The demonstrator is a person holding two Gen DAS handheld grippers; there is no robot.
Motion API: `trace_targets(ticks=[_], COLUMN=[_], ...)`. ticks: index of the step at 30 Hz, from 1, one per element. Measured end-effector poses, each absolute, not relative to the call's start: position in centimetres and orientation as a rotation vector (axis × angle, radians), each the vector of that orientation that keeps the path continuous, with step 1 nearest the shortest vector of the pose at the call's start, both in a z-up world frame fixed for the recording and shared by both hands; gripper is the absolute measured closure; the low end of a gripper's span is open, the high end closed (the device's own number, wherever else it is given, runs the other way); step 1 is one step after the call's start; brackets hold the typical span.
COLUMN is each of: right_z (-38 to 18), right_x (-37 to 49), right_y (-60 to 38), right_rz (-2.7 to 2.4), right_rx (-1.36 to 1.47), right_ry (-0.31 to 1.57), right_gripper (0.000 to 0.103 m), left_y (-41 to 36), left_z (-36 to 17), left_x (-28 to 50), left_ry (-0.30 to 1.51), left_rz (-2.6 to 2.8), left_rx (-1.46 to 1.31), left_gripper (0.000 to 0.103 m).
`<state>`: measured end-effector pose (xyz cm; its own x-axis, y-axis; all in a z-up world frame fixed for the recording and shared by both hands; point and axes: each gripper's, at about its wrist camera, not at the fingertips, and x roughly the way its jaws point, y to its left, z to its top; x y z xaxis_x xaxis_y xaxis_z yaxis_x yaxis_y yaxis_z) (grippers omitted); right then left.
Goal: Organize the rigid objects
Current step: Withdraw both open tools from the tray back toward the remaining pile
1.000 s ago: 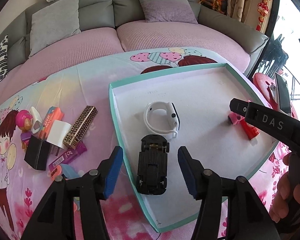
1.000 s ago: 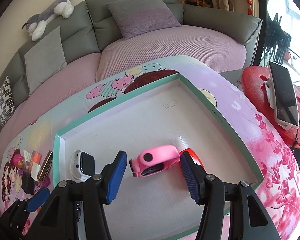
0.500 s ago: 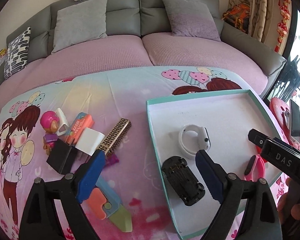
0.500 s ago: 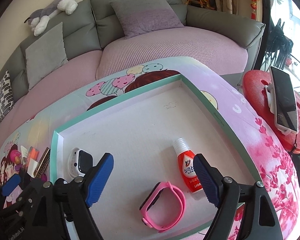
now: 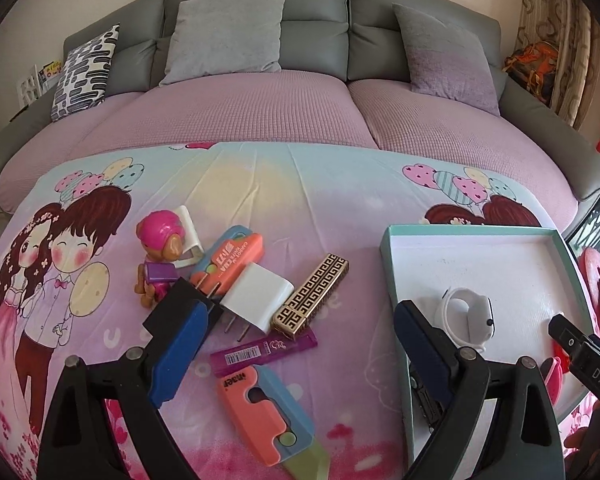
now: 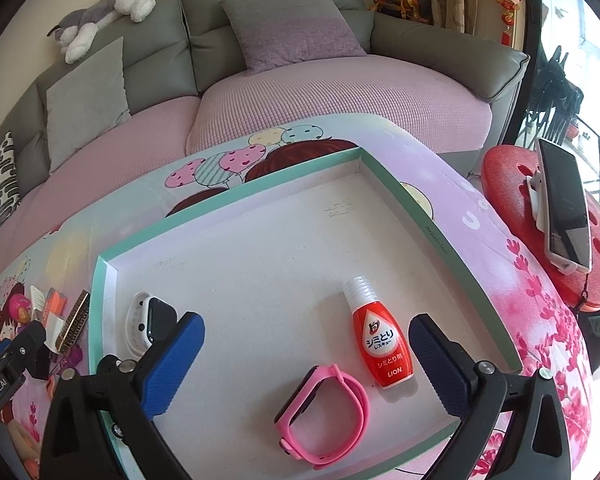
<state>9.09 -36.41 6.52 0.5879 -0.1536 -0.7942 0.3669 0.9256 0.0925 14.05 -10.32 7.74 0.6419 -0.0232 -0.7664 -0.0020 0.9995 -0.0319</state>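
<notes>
My left gripper [image 5: 300, 344] hangs open over a pile on the cartoon cloth: a purple case [image 5: 264, 350], an orange-blue cutter [image 5: 264, 416], a white charger [image 5: 256, 296], a black block [image 5: 172, 304] and a gold patterned box [image 5: 312, 296]. Nothing is pressed between its fingers. The teal-rimmed tray [image 6: 104, 280] holds a white watch [image 6: 140, 320], a red bottle [image 6: 382, 344] and a pink watch [image 6: 324, 412]. My right gripper [image 6: 306, 360] is above the pink watch with its jaws opening and clear of it. A black toy car [image 5: 424, 400] is mostly hidden behind a left finger.
A pink toy figure [image 5: 160, 240] and an orange box [image 5: 232, 256] lie at the pile's far side. A phone [image 6: 564, 208] leans on a red stool [image 6: 512, 184] right of the table. A grey sofa with cushions curves behind.
My left gripper widened, left the black car in the tray and swung left over the pile. My right gripper let go of the pink watch, which now lies on the tray floor.
</notes>
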Motion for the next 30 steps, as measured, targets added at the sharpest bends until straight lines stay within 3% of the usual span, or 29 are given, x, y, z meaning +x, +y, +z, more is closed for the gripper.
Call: trace_targets(ticks=[18,30], right_z=[8.1,7.1], right_x=[11.1,11.3], right_y=[-26.3,-19.2], right_rz=[-0.014,0.152], right_rx=[0.158,0.05], right_ry=[0.904,0.964], right_gripper=[0.0,0.0], left_y=[-4.0,2.2], left_z=[7.4,5.6], left_x=[12.6,11.5], left_ry=[0.853,0.933], left_rz=[0.103,0.261], left_rx=[-0.113,-0.076], left_gripper=[0.008,0.008])
